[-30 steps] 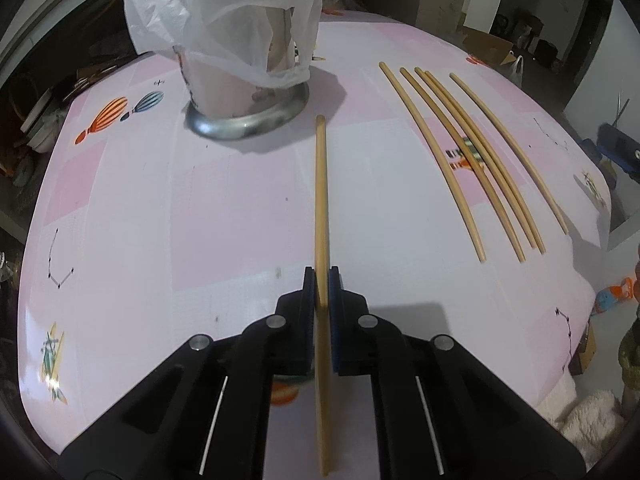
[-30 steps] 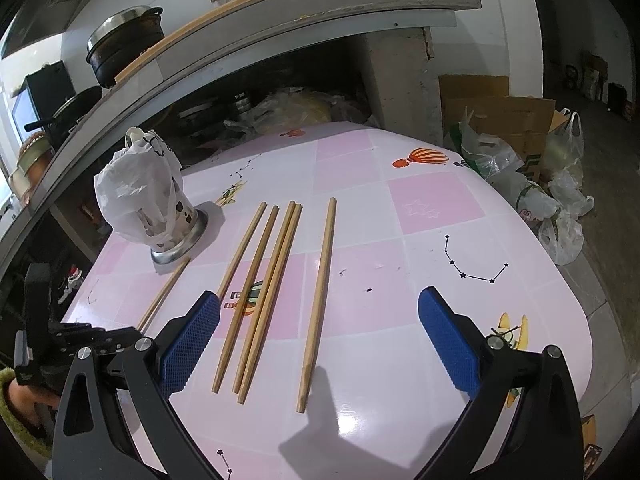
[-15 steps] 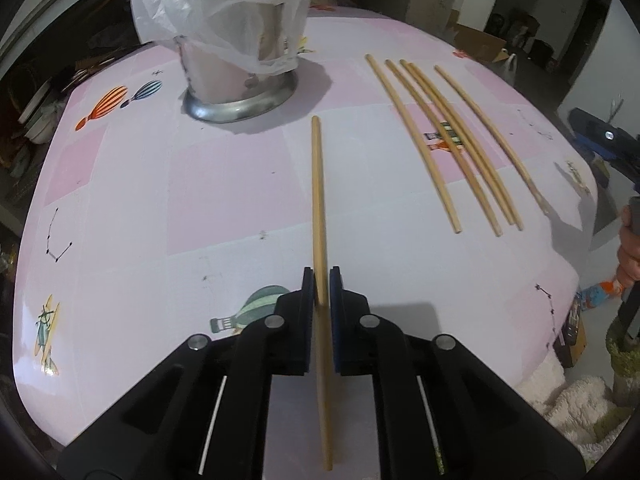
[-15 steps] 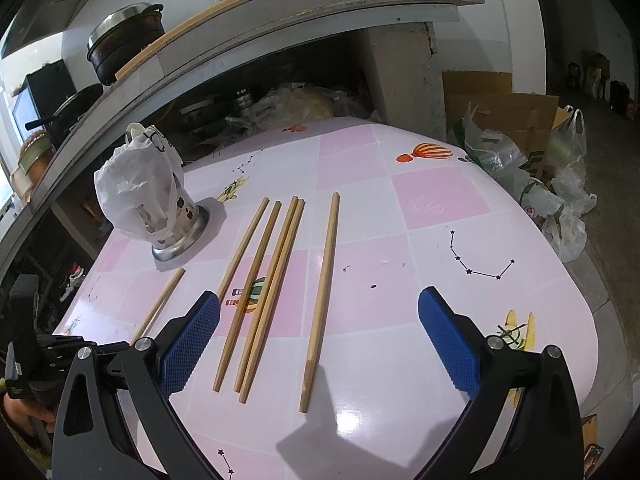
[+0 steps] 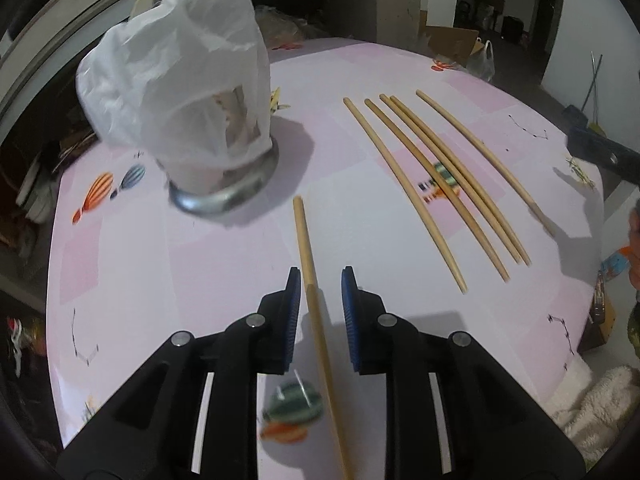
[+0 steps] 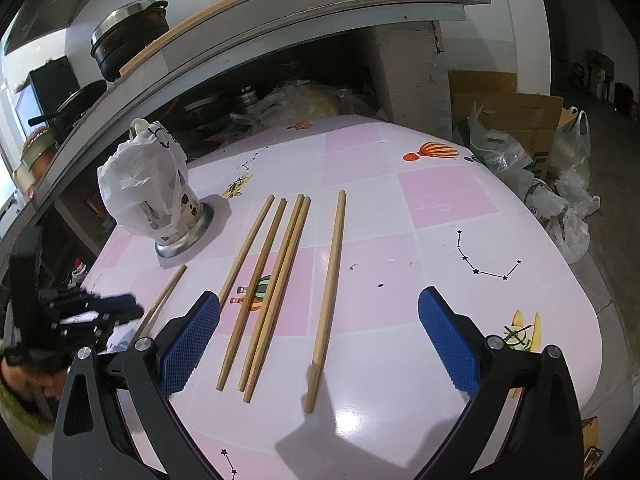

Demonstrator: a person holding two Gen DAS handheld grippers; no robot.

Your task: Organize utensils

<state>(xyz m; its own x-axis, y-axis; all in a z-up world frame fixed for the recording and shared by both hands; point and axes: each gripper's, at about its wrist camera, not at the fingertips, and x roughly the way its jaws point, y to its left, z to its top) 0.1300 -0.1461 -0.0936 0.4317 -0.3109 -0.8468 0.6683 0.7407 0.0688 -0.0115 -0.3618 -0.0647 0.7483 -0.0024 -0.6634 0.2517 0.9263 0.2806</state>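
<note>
A single wooden chopstick point(image 5: 306, 240) runs between the blue pads of my left gripper point(image 5: 320, 280). The jaws are opening, with a gap showing on each side of the stick. It appears to rest on the pink table point(image 5: 200, 280), pointing toward a metal utensil holder point(image 5: 224, 196) wrapped in a white plastic bag. Several more chopsticks point(image 5: 440, 184) lie in a row to the right. In the right wrist view my right gripper point(image 6: 320, 300) hovers wide open above that row of chopsticks point(image 6: 272, 280), holding nothing. At far left, the left gripper point(image 6: 100, 312) appears blurred over the lone chopstick point(image 6: 164, 300).
The bagged holder point(image 6: 160, 200) stands at the table's back left. A counter with pots point(image 6: 128, 40) runs behind. Cardboard boxes and plastic bags point(image 6: 540, 160) sit on the floor to the right, beyond the table edge point(image 6: 580, 288).
My left gripper's jaws have parted from the chopstick they were shut on, and the gripper has lifted and rolled a little. The right gripper has stayed still and open.
</note>
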